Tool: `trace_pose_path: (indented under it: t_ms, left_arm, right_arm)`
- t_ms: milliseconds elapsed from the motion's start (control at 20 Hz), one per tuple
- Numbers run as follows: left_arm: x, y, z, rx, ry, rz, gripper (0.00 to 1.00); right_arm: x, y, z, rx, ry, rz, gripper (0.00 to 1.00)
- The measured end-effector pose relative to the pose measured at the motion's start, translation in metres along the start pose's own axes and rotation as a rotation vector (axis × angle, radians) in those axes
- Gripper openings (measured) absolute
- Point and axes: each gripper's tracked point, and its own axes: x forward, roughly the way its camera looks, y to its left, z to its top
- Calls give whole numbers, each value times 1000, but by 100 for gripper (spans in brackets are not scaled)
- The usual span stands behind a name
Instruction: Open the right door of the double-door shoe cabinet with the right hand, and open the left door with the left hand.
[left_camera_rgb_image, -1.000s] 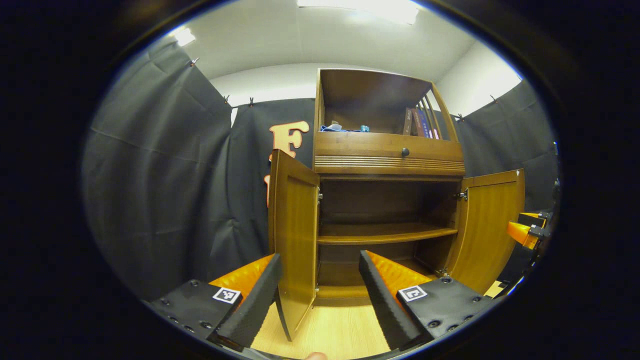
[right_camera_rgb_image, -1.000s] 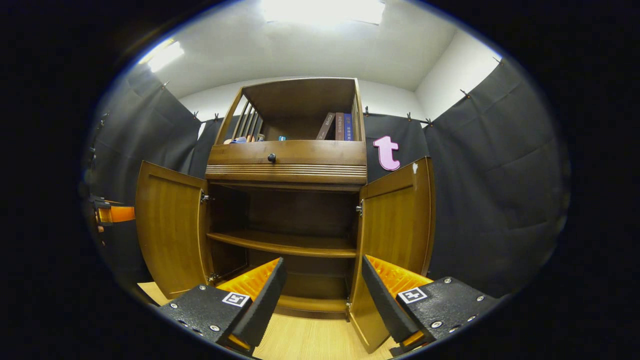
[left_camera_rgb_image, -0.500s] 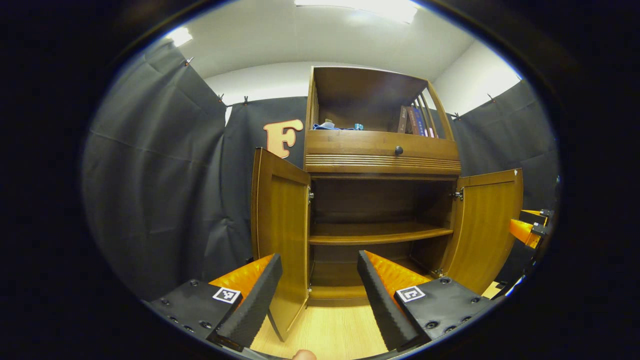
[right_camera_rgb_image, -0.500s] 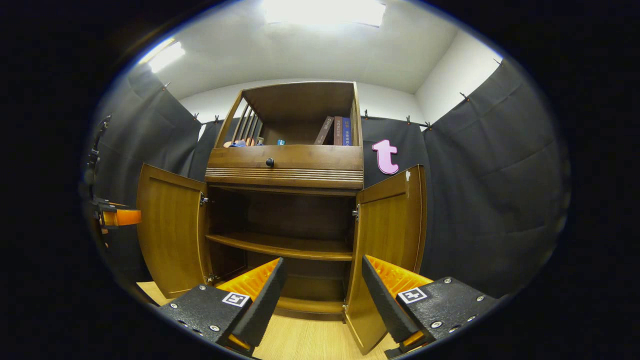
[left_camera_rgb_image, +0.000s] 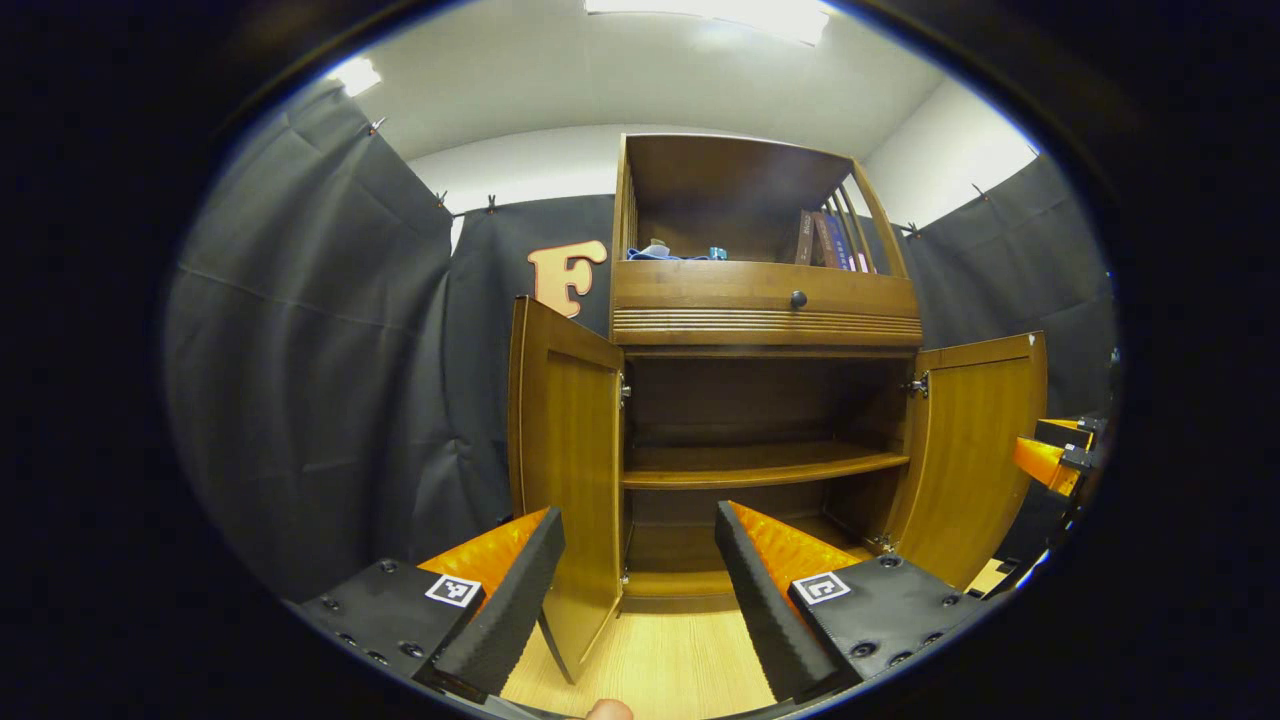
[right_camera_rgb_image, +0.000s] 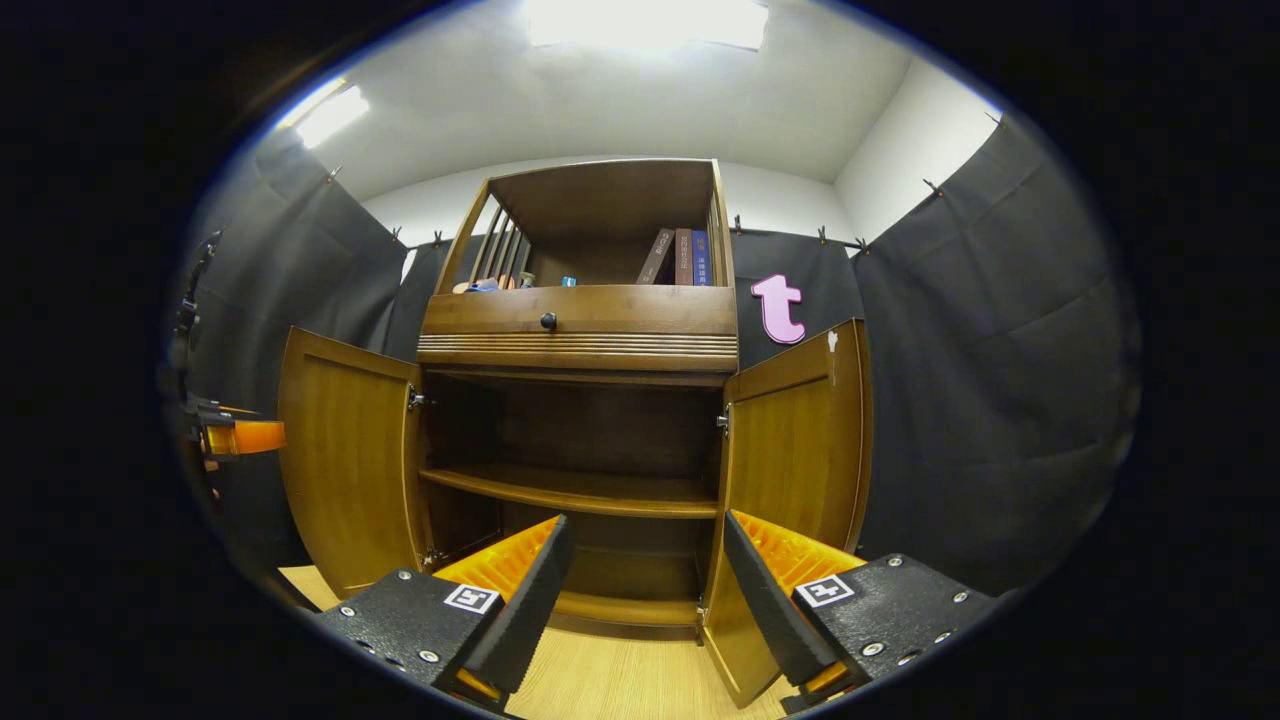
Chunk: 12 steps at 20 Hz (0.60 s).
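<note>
The brown wooden shoe cabinet (left_camera_rgb_image: 765, 325) stands ahead with both lower doors swung outward. In the left gripper view, its left door (left_camera_rgb_image: 565, 470) hangs edge-on just right of my left finger, and the right door (left_camera_rgb_image: 975, 440) is wide open. My left gripper (left_camera_rgb_image: 637, 515) is open and holds nothing. In the right gripper view, the right door (right_camera_rgb_image: 790, 440) stands by my right finger and the left door (right_camera_rgb_image: 345, 450) is at the far left. My right gripper (right_camera_rgb_image: 647, 525) is open and empty. The other gripper shows at the edge of each view (left_camera_rgb_image: 1050, 455) (right_camera_rgb_image: 235, 437).
Inside are a bare middle shelf (left_camera_rgb_image: 760, 465) and a bottom board. Above the doors sits a drawer with a dark knob (left_camera_rgb_image: 797, 299), and an upper shelf holding books (left_camera_rgb_image: 825, 240) and small blue items (left_camera_rgb_image: 665, 253). Light wood floor (left_camera_rgb_image: 660, 660) lies in front, and black cloth walls stand at both sides.
The left door has swung further outward than one second ago, and the left gripper view has shifted slightly. The right gripper view has barely moved. Both grippers stay open.
</note>
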Motion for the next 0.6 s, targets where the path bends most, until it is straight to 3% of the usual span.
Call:
trace_pose_path:
  t_ms: [300,350,450,600]
  left_arm:
    - [3,3,-3,0,4,10,94]
    - [4,2,-3,-2,3,8,99]
    - [3,0,-4,-6,4,1,94]
    - [3,-1,-6,-2,8,-5,99]
  right_arm:
    - [2,1,-4,5,2,2,92]
    - [2,1,-5,7,5,1,92]
    - [0,1,-7,7,6,1,92]
    - [1,1,-9,9,11,1,92]
